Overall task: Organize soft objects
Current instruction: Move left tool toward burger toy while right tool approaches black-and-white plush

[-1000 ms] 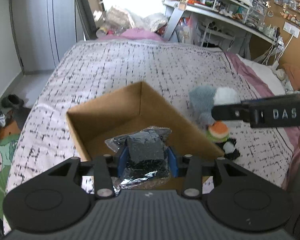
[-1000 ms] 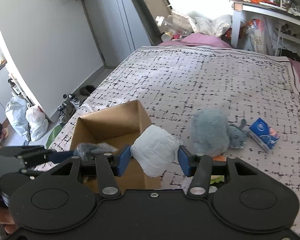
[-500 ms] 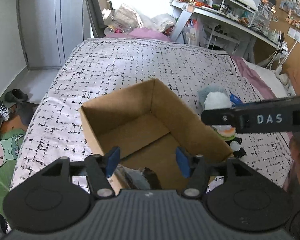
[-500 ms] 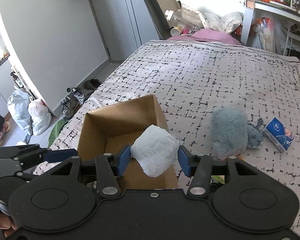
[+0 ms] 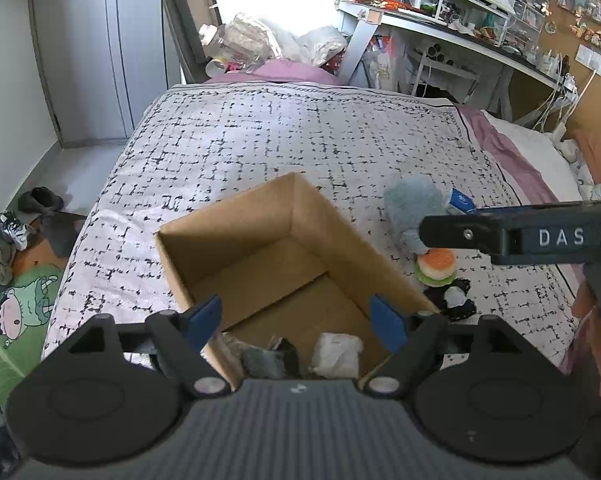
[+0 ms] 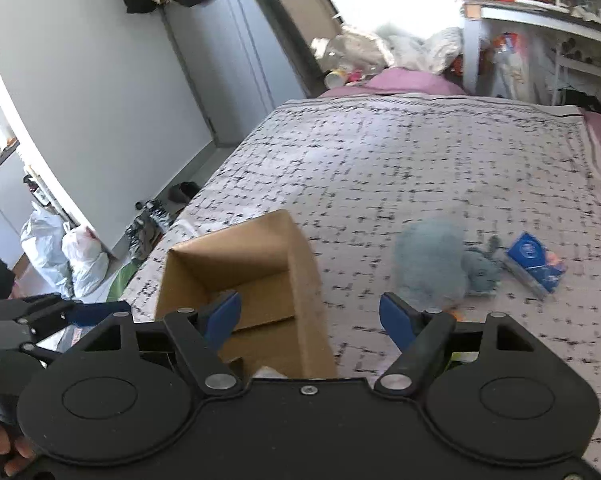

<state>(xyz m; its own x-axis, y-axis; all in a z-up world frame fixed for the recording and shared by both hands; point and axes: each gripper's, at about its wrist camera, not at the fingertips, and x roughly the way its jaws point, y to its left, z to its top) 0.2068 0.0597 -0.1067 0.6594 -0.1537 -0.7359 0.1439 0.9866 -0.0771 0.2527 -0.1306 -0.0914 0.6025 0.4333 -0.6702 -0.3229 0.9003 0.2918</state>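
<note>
1. At the lower centre of the left wrist view, the left gripper (image 5: 296,316) hangs over the cardboard box (image 5: 260,236) with jaws spread and empty.
2. Inside the box, at its near end, lie a dark wrapped bundle (image 5: 266,356) and a white soft bundle (image 5: 336,354).
3. The right gripper (image 6: 311,318) is also spread and empty; half a second ago it clamped the white bundle.
4. Farther right on the bedspread (image 5: 300,132) lie a grey plush toy (image 6: 432,268) and a blue packet (image 6: 534,262).

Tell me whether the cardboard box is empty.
Not empty: the cardboard box holds a white bundle and a dark packet at its near end.
</note>
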